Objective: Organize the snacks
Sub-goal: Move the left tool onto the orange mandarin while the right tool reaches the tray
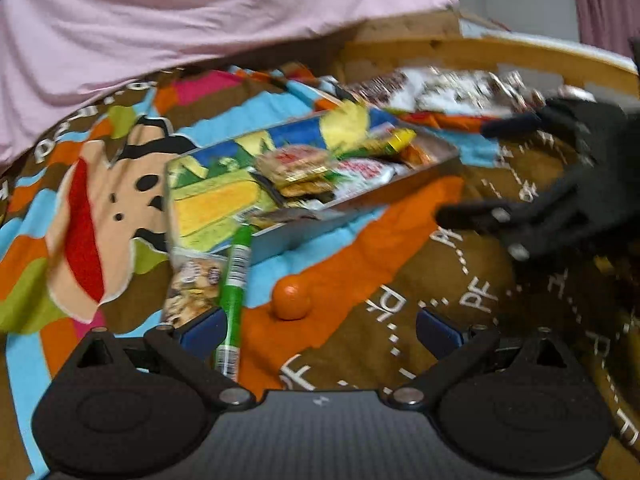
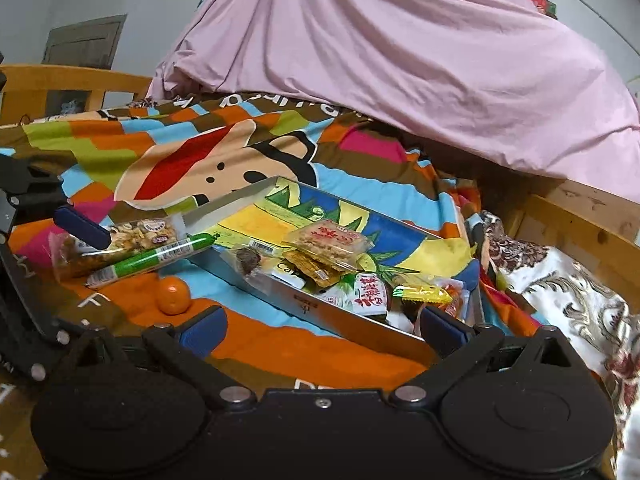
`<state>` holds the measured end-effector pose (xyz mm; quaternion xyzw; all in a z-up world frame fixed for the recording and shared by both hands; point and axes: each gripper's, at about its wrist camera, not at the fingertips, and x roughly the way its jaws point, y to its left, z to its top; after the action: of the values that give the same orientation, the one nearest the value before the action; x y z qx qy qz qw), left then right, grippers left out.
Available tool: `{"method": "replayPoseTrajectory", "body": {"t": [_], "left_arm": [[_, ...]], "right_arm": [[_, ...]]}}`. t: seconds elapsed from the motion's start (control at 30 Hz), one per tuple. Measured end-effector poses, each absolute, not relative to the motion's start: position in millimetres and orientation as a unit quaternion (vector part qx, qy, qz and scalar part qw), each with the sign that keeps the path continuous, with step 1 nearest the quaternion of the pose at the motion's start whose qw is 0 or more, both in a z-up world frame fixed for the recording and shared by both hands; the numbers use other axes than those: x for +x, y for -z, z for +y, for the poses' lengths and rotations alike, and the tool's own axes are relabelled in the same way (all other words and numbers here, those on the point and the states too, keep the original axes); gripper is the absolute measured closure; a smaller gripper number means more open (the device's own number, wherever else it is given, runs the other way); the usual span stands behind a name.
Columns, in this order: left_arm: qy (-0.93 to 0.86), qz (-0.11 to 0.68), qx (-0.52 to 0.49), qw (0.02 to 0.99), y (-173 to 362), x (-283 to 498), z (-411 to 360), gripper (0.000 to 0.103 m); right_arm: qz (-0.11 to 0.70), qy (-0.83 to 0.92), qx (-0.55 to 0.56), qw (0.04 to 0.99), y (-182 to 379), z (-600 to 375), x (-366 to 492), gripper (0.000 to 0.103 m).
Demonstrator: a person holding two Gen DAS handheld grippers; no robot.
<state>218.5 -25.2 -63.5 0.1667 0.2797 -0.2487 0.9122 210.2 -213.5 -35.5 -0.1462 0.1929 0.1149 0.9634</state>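
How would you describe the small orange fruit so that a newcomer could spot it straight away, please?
Find the shallow metal tray of snacks on the colourful blanket. Just outside its near wall, beside the green stick packet, sits the orange fruit: the only round, unwrapped item there.

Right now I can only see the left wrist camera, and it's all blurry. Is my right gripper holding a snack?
Observer: No. The right gripper is open and empty. One blue-padded finger is outside the shiny metal tin, the other over its near corner.
Operator: Is there anything in the tin I can't make out?
Observer: A dark brown snack in a clear wrapper, lying against the near wall.
Operator: And my left gripper?
Observer: The left gripper is open too. From the right wrist, one of its blue fingers overlaps the end of the clear packet of nut brittle; whether it touches, I can't tell.
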Motion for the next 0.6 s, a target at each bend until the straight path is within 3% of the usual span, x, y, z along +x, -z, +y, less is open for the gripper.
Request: {"method": "replayPoseTrajectory", "body": {"t": [0.33, 0.6], "left_arm": [[0.259, 0.304, 0.170, 0.901, 68, 245, -35, 0.004], [0.281, 0.319, 0.185, 0.886, 78, 269, -35, 0.024]], "right_arm": [[0.165, -0.164, -0.256, 0.938, 65, -196, 239, 0.001], [0.155, -0.182, -0.293, 0.926, 79, -190, 267, 0.009]]}}
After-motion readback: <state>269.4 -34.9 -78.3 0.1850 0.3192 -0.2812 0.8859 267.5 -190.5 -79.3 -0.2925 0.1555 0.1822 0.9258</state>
